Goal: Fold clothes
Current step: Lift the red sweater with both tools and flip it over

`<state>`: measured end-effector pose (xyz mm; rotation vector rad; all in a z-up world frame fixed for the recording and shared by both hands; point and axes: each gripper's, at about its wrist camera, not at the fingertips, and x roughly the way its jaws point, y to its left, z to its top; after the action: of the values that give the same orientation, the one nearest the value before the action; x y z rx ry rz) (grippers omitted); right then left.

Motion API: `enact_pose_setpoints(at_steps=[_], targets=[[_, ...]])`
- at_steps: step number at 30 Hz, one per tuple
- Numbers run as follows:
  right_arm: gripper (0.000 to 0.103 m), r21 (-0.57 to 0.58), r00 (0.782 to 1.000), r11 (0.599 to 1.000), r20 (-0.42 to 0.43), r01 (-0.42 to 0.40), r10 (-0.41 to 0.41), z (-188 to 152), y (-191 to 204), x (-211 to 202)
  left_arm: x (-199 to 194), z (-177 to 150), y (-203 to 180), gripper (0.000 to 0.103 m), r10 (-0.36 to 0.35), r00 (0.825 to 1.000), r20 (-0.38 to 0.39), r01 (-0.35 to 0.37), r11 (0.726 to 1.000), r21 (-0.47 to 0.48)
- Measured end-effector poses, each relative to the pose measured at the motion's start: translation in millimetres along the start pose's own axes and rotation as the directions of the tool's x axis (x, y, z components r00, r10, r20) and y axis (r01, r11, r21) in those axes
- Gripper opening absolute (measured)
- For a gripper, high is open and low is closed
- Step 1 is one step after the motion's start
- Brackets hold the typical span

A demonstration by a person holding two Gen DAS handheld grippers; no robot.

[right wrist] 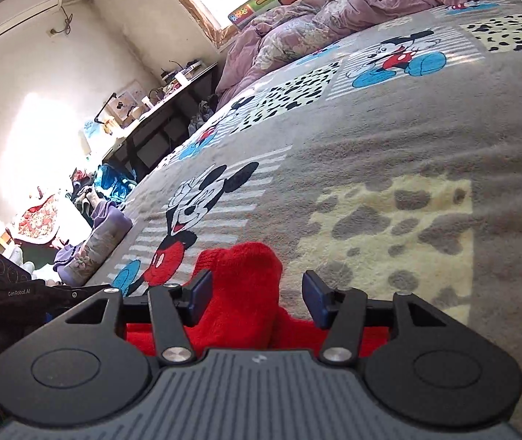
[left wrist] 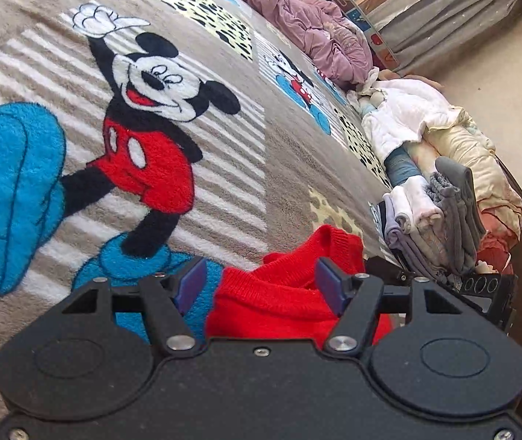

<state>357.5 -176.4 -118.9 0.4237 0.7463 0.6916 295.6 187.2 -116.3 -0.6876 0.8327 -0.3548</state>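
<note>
Red sweater (left wrist: 279,300) between both spread claws, ungripped, folded stack (left wrist: 433,227) only in left view

Most of the red sweater (left wrist: 279,300) is hiding under the left gripper (left wrist: 261,286) and the right gripper (right wrist: 257,299), so its shape is not showing, and the folded pile (left wrist: 437,220) is getting cut off behind a black part.

red sweater (left wrist: 279,300): knitted cloth, fuzzy, matt | blanket (left wrist: 224,190): thick plush fleece, rough pile | left gripper (left wrist: 261,286): matt grainy black plastic, bright metal screws, smooth blue pads | right gripper (right wrist: 257,293): matt black plastic, ribbed grey housing | folded clothes (left wrist: 433,220): soft cloth
</note>
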Motion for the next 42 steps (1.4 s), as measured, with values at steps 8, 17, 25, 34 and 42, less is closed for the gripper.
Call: enact_pose_setpoints(at_steps=[8,17,25,34,42], targets=[[0.045,-0.107,0.995,0.992,-0.076,-0.066,0.058,14,8,24,0,-5,19,0.057,-0.143,0.989,-0.04,0.14,0.988,-0.063],[0.021,-0.2,0.996,0.976,-0.015,-0.085,0.084,24,47,-19,-9,-17,-8,0.014,-0.114,0.993,-0.008,0.114,0.992,0.062],[0.02,-0.266,0.995,0.961,0.049,-0.071,0.087,39,93,-88,-60,-21,-61,0.009,-0.127,0.982,0.141,0.1,0.978,0.184],[0.018,-0.279,0.989,0.96,0.139,-0.01,0.051,80,117,-114,-83,40,-147,0.008,-0.046,0.978,0.205,-0.047,0.903,0.428],[0.018,-0.228,0.93,0.974,0.36,0.008,0.077,157,138,-140,-99,106,-207,0.008,-0.087,0.928,0.363,-0.125,0.844,0.521]])
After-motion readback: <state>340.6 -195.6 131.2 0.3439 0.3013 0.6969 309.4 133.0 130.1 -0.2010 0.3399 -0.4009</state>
